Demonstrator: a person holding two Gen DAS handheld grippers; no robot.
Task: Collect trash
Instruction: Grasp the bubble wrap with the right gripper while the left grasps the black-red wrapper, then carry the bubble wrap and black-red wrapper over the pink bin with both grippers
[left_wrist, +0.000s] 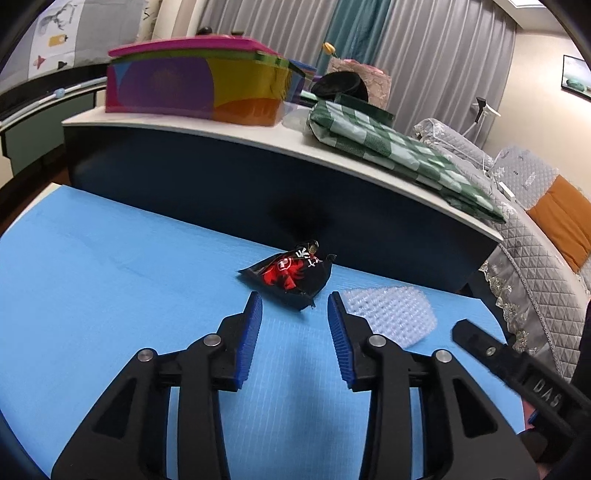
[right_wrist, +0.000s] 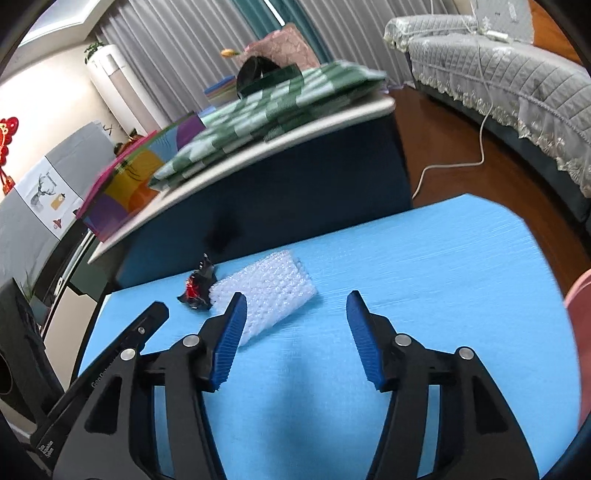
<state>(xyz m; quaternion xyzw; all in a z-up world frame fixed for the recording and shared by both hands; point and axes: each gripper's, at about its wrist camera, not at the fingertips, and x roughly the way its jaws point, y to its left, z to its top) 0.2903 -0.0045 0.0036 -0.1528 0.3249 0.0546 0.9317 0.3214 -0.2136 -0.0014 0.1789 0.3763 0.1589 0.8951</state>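
A: How does the black and red wrapper (left_wrist: 291, 276) lie?

B: It lies crumpled on the blue desk (left_wrist: 110, 277), near the far edge. In the left wrist view its long axis runs from lower left to upper right, with a twisted end pointing up and right toward the dark cabinet (left_wrist: 221, 192) behind the desk. Its near edge points at the gap between the fingers of the left gripper (left_wrist: 294, 308), just ahead of their tips.

A: And the bubble wrap (right_wrist: 264, 293)?

B: It lies flat just right of the wrapper. In the right wrist view its long axis runs from lower left to upper right, and the two look touching or nearly so; which one cannot be told.

A: What about the fingers?

B: The left gripper's are spread apart and hold nothing. The right gripper (right_wrist: 295, 306) is spread wider, also bare; its left finger overlaps the near corner of the bubble wrap in that view.

A: The room?

B: The cabinet has a pale top carrying a colourful box (left_wrist: 192, 81) and a folded green checked cloth (left_wrist: 388, 147). Grey curtains (left_wrist: 424, 48) hang behind, a grey quilted sofa (right_wrist: 517, 74) stands to the right, and the floor (right_wrist: 454, 136) is brown wood with a white cable (right_wrist: 476, 158) across it
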